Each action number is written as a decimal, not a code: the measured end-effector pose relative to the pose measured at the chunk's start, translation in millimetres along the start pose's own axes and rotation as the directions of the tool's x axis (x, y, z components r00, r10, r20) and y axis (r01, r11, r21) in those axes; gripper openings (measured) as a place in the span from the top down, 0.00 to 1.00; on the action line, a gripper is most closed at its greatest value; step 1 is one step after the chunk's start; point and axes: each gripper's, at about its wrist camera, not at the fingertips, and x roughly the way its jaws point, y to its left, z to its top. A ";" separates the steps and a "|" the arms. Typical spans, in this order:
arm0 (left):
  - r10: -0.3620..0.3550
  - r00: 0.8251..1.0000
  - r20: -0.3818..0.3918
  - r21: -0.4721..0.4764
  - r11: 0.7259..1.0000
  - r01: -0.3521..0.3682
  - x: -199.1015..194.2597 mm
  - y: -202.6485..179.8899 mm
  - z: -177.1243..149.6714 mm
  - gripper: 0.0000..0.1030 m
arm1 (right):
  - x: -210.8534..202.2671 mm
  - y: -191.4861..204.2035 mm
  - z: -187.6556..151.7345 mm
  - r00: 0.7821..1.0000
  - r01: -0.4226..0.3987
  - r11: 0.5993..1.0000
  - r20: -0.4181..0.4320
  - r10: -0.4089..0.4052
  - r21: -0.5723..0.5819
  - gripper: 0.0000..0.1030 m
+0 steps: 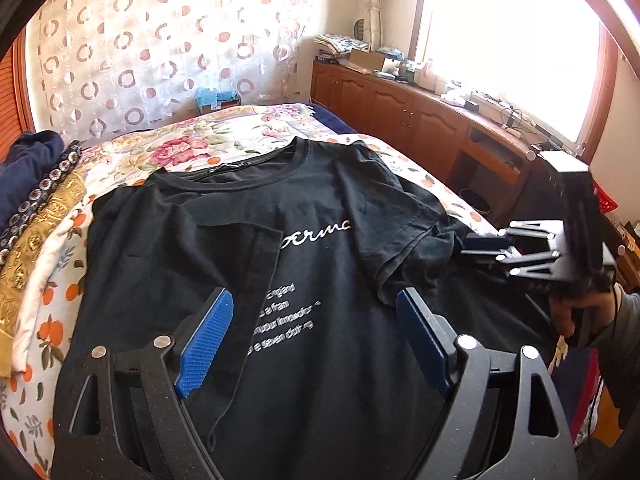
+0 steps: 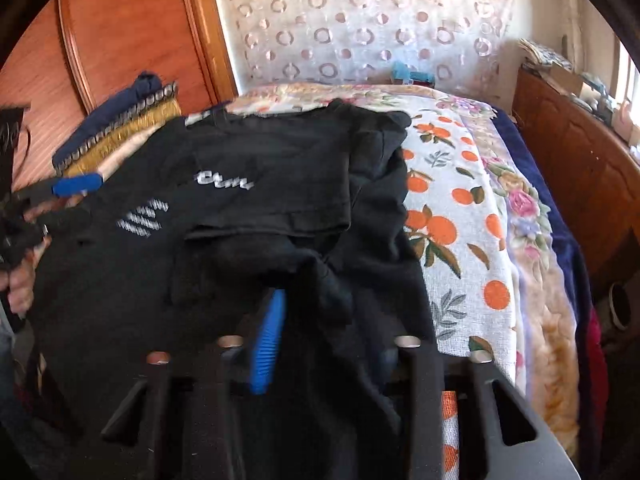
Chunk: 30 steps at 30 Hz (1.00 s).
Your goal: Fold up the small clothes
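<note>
Left hand-held gripper (image 1: pixel 316 336) gapes wide; right hand-held gripper (image 2: pixel 320 320) is clamped on fabric.

The left claw (image 1: pixel 316 340) was matte black, its two fingers lined with ribbed blue pads (image 1: pixel 206 340) and its linkage arms pinned with round silver screws. The right claw (image 2: pixel 320 332) had the same black frame, silver screw heads and a blue ribbed pad (image 2: pixel 267 344). Bare skin of the right hand (image 1: pixel 576 312) showed beside a grey sleeve (image 1: pixel 628 320), with a thin black cable near it.
</note>
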 end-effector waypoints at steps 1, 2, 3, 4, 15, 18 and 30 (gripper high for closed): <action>-0.003 1.000 -0.001 0.003 1.000 0.003 2.2 -1.6 2.0 0.18 | 3.3 -1.7 -0.8 0.999 0.031 0.999 -0.013 -0.031 -0.015 0.86; -0.009 1.000 -0.003 0.010 1.000 0.009 5.5 -4.1 5.6 0.18 | 0.9 -1.1 -3.4 0.999 0.050 0.998 -0.008 -0.050 -0.027 0.86; -0.015 1.000 -0.007 0.016 1.000 0.015 8.8 -6.4 8.5 0.18 | -2.7 -3.1 -5.0 0.999 0.046 0.999 -0.015 -0.046 -0.023 0.86; -0.020 1.000 -0.012 0.025 0.999 0.020 12.6 -9.0 11.7 0.18 | -7.5 -6.8 -5.4 0.999 0.045 0.999 -0.019 -0.045 -0.016 0.86; -0.105 0.992 -0.075 0.113 0.987 0.113 63.9 -60.0 50.0 0.42 | -17.6 -27.2 -26.4 0.978 0.206 0.976 0.023 -0.208 0.067 0.44; -0.151 0.983 -0.102 0.120 0.979 0.163 79.0 -73.7 56.5 0.48 | -9.7 -23.5 -29.5 0.976 0.217 0.973 0.005 -0.218 0.085 0.44; -0.181 0.957 -0.229 0.138 0.967 0.216 129.1 -108.8 65.9 0.56 | -16.3 -33.8 -37.1 0.976 0.209 0.967 0.022 -0.215 0.144 0.28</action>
